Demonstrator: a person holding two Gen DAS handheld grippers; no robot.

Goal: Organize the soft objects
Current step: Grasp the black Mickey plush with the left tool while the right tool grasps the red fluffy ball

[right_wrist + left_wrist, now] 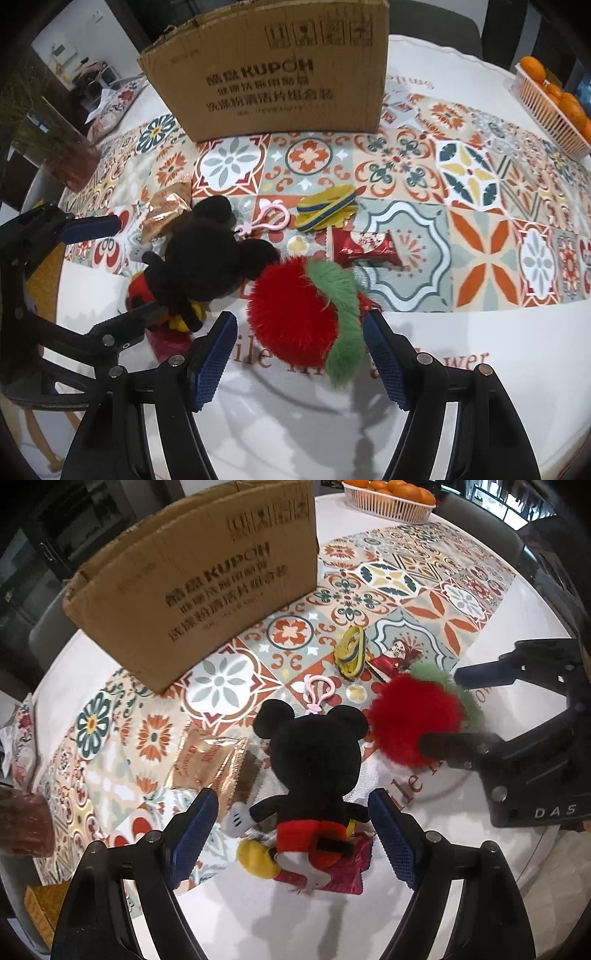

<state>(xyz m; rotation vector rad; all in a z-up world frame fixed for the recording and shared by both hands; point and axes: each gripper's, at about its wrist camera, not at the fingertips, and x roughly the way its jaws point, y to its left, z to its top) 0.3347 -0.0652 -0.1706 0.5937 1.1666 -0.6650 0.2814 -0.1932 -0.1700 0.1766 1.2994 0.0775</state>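
A Mickey Mouse plush (314,760) lies face down on the table, and also shows in the right wrist view (201,258). My left gripper (293,830) is open, its blue pads on either side of the plush's body. A fluffy red strawberry plush (295,317) with green leaves lies right of Mickey, seen too in the left wrist view (413,716). My right gripper (301,354) is open around the strawberry, apart from it. A cardboard box (192,576) stands behind, open at the top.
A pink clip (267,218), a yellow-blue band (325,208), a red candy wrapper (364,245), a gold packet (207,764) and a magenta packet (332,871) under Mickey lie on the patterned mat (472,192). A basket of oranges (388,496) stands far back.
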